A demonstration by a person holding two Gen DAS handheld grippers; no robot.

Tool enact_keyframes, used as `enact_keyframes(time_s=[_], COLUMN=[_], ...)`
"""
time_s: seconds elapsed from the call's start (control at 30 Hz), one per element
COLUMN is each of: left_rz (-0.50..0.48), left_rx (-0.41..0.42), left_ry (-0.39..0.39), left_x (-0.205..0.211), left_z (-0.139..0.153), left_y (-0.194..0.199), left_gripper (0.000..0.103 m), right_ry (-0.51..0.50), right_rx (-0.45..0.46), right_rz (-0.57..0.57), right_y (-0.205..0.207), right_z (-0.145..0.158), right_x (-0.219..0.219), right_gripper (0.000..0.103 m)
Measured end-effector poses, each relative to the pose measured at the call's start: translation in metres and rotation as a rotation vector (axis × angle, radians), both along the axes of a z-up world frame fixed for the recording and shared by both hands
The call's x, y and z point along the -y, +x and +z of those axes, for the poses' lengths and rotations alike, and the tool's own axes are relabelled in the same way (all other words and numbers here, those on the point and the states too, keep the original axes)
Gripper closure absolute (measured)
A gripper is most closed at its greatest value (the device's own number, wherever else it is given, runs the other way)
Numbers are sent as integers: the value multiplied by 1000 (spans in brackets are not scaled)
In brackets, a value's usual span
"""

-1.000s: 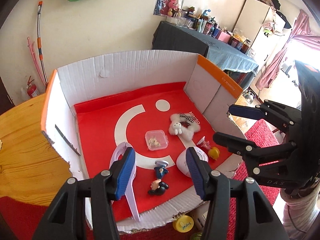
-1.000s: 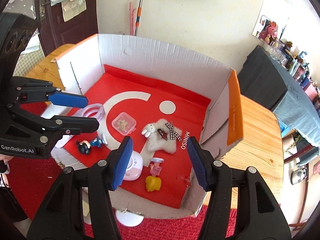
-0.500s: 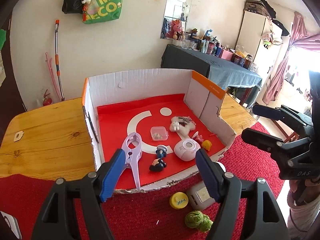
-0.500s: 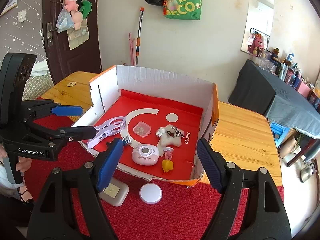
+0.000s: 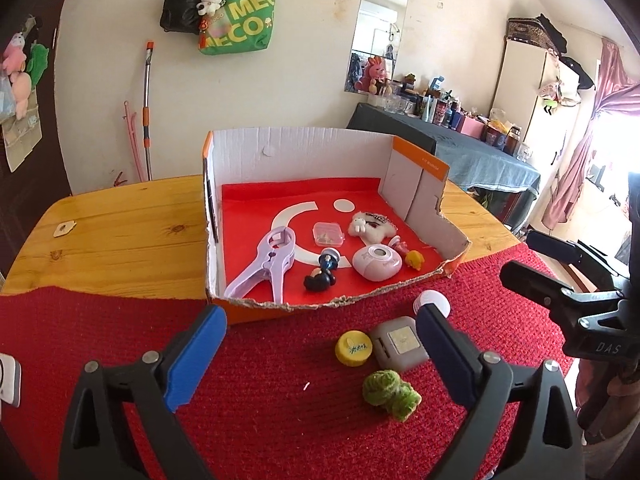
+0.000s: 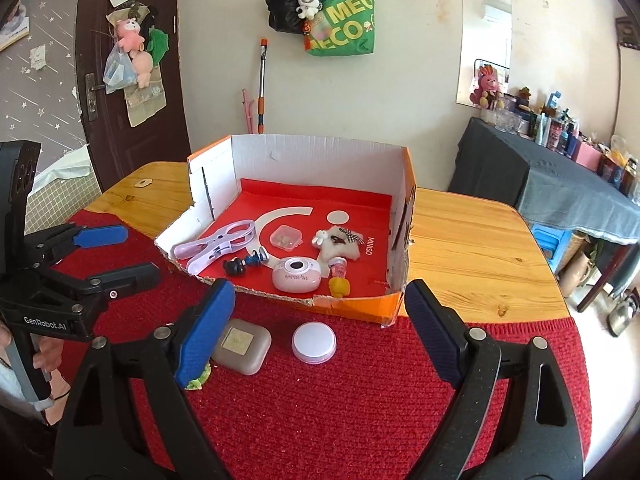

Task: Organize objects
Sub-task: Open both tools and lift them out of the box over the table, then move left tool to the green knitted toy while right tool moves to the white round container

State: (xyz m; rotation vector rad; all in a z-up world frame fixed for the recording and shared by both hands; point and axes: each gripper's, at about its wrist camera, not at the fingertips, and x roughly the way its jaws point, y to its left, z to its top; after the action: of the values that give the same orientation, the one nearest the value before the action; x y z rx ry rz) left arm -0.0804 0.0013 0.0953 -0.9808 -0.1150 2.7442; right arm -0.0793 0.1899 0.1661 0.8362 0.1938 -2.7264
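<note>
A cardboard box point(image 5: 297, 145) with a red floor stands on the table and holds a purple clamp point(image 5: 269, 265), a pink round device point(image 5: 377, 262), a white plush point(image 5: 370, 225), a clear small case point(image 5: 329, 234) and small figures. On the red mat in front lie a yellow cap point(image 5: 354, 348), a grey square case point(image 5: 398, 343), a green plush point(image 5: 390, 394) and a white round lid point(image 6: 314, 344). My left gripper point(image 5: 320, 356) is open and empty above the mat. My right gripper point(image 6: 320, 336) is open and empty, over the lid.
The wooden table point(image 5: 120, 236) extends left and right of the box point(image 6: 320, 152). The red mat point(image 6: 360, 408) covers the near part. A dark cloth-covered table point(image 6: 560, 184) with bottles stands at the right. A white object point(image 5: 9, 380) lies at the mat's left edge.
Both grippers have pulled back and up from over the box, so the mat and the loose items in front of the box have come into view. Both stay open.
</note>
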Motion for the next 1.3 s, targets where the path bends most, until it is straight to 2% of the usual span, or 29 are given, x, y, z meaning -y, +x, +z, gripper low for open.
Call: enact_keyframes(time_s=[0.2, 0.47, 0.7, 1.03, 1.1, 1.3], left_rz=[34, 7, -10, 7, 33, 98], left_rx=[21, 118, 191, 168, 159, 133], left_ry=[8, 30, 27, -83, -108, -108], left_x=[-4, -18, -31, -38, -29, 9], left_z=[-20, -51, -68, -74, -72, -63], left_y=[15, 22, 19, 12, 11, 2], left_gripper=[2, 2, 2, 2, 2, 1], right_ry=[-22, -46, -59, -74, -75, -46], right_rx=[-1, 49, 80, 96, 97, 107], right_rz=[-35, -73, -90, -91, -87, -75], right_y=[11, 13, 11, 3, 2, -5], right_z=[-20, -48, -57, -59, -59, -61], right_x=[-7, -19, -29, -33, -33, -29], right_gripper=[10, 10, 10, 10, 10, 10])
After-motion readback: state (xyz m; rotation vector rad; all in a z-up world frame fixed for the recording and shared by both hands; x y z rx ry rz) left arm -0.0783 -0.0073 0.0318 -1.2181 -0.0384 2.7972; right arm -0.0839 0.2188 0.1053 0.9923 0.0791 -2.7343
